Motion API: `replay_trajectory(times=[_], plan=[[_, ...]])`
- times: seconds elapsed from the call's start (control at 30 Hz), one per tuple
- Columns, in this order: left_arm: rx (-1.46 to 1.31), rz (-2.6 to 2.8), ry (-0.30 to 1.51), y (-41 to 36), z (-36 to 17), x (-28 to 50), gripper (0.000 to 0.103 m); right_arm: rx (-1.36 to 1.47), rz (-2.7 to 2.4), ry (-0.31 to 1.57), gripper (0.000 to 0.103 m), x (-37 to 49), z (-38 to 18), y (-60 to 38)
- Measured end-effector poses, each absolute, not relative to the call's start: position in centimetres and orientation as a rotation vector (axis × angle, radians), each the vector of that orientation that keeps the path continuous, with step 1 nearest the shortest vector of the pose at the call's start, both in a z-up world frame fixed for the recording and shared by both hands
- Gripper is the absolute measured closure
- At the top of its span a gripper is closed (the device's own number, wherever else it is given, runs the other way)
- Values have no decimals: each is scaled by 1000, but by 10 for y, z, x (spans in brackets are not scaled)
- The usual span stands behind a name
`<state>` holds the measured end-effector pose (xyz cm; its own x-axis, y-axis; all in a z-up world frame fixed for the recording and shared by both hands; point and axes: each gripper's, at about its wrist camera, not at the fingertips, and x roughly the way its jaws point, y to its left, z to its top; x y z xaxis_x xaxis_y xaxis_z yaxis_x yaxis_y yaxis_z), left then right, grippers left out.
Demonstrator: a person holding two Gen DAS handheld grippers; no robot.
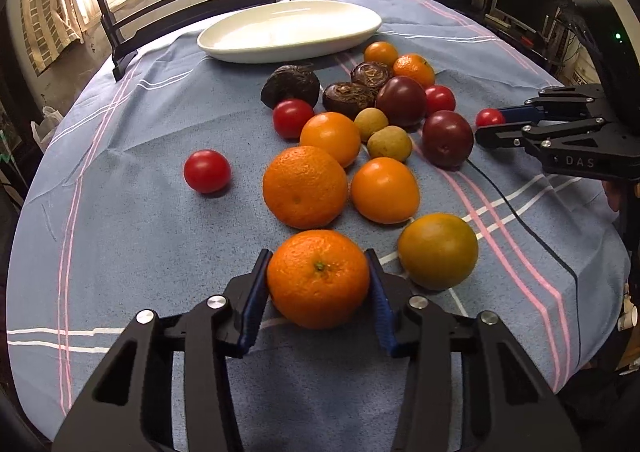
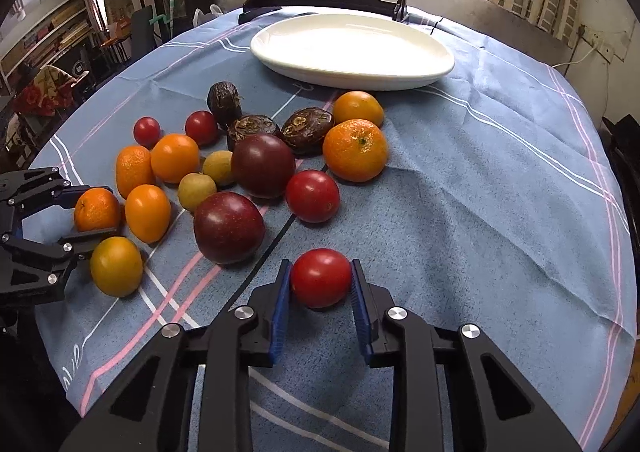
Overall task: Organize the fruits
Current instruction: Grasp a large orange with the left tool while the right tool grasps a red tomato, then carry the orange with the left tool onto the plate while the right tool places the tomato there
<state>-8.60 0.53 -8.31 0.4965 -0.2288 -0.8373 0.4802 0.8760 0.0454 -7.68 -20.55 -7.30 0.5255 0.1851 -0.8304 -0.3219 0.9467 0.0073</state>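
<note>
1. Left wrist view. My left tongs [image 1: 318,276] are closed on a mandarin [image 1: 318,278], one blue pad against each flank; the fruit sits at the near edge of the pile on the blue cloth of the worktop [image 1: 140,212]. The step in hand, as I judge it, is the pick-up: the grip is made and the lift is not yet begun. Beyond the pile lies the white plate [image 1: 288,30], bare of fruit and well apart from the tongs. At the right edge my right tongs [image 1: 496,124] show side-on with a small red tomato at their tips.

2. Right wrist view. My right tongs [image 2: 321,280] are clamped narrow on a red tomato [image 2: 321,278], which rests on the cloth just right of a dark plum [image 2: 229,227]. The plate [image 2: 352,48] lies straight ahead, past the pile. My left tongs [image 2: 96,212] appear at the left edge, gripping the mandarin [image 2: 97,210].

3. Next move. Both fruits probably need lifting clear of their neighbours, then carrying forward over the pile to the plate; the tomato is soft, so a gentle squeeze seems wise.
</note>
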Motion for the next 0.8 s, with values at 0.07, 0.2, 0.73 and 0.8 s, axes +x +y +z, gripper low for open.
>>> replay_trajectory(times=[0.07, 0.2, 0.73, 0.8], plan=[[280, -436, 963, 7, -82, -86, 59, -142, 306, 963, 75, -78, -70, -209], [260, -438, 937, 15, -68, -88, 59, -142, 317, 930, 75, -78, -58, -211], [237, -287, 808, -50, 1, 100, 59, -110, 298, 756, 75, 71, 2, -203], [241, -266, 832, -58, -8, 123, 59, -102, 293, 769, 75, 93, -4, -202]])
